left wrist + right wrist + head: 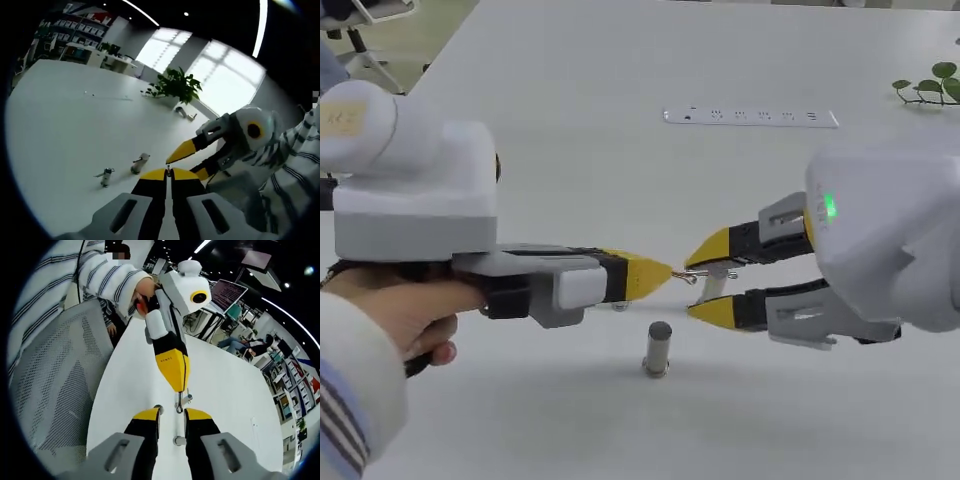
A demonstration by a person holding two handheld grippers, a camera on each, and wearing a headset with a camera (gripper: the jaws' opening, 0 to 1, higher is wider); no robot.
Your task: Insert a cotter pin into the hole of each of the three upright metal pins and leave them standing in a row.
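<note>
Head view: from above, close, facing forward and down across the white table (570,90). Gripper views: low, facing each other almost nose to nose (opposite jaws mid-frame), both catching the cotter pin (179,404) near lower centre.

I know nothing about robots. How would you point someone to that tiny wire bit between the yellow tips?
Start at the white table, where two yellow-tipped grippers meet. The left gripper pinches the cotter pin at its tip, facing the open right gripper. It is thin bent wire held in the air, unlike the stubby metal pin standing on the table below.
</note>
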